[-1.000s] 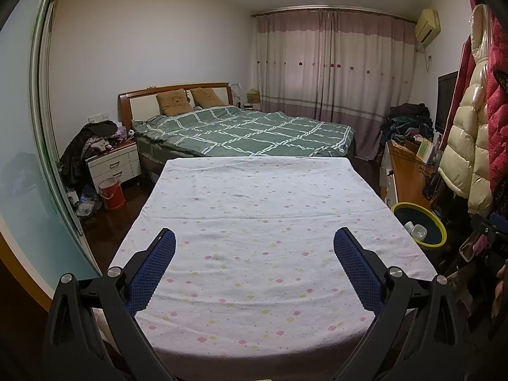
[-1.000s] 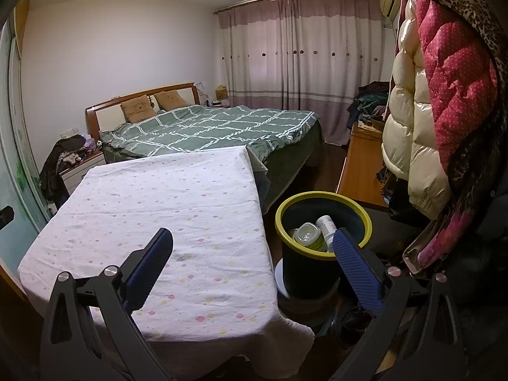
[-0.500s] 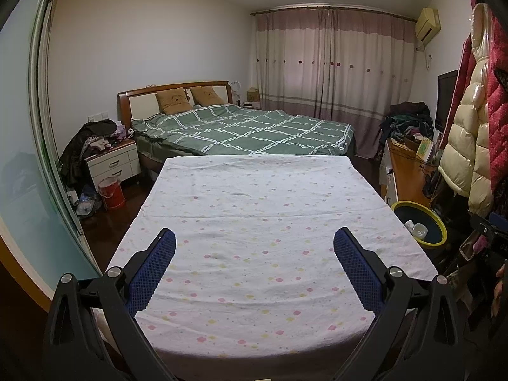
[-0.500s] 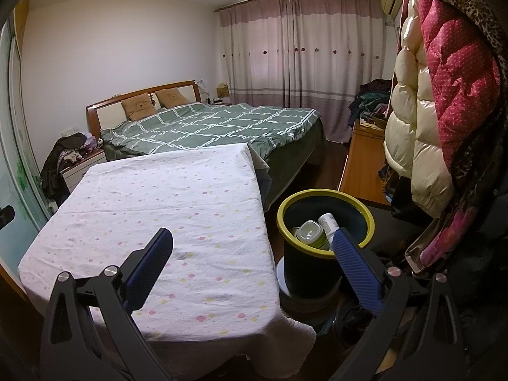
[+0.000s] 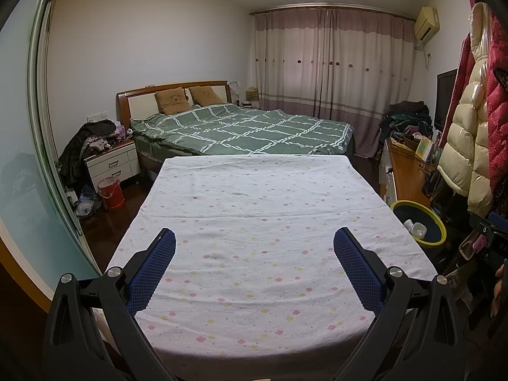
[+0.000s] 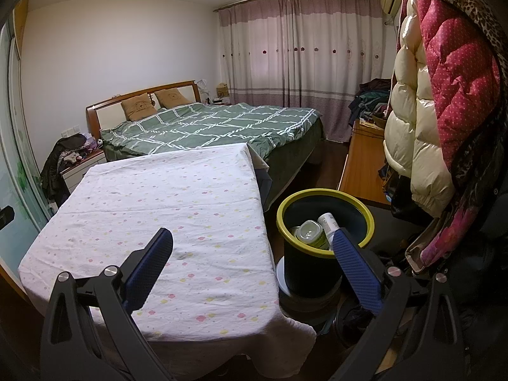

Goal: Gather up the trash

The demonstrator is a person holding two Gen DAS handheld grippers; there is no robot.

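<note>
Biggest thing in both views is the table draped in a white cotton cloth with little pink and yellow flower dots [image 5: 254, 222], a bit wrinkled, top bare. Behind it sits the wooden-headboard bed with a green quilt crossed by white grid lines [image 5: 247, 130]. Off the table's right edge stands the round dark bin with a yellow-green rim [image 6: 324, 222], smooth plastic, and inside it lie two plastic bottles [image 6: 312, 233], one green-tinted and one white. Puffy quilted coats in cream and red [image 6: 438, 95] hang just beside it. The left gripper [image 5: 254, 254] hovers over the cloth with its blue textured pads spread wide, holding nothing. The right gripper [image 6: 252, 255], same deal, gapes wide and empty, one pad overlapping the bin's rim.
</note>
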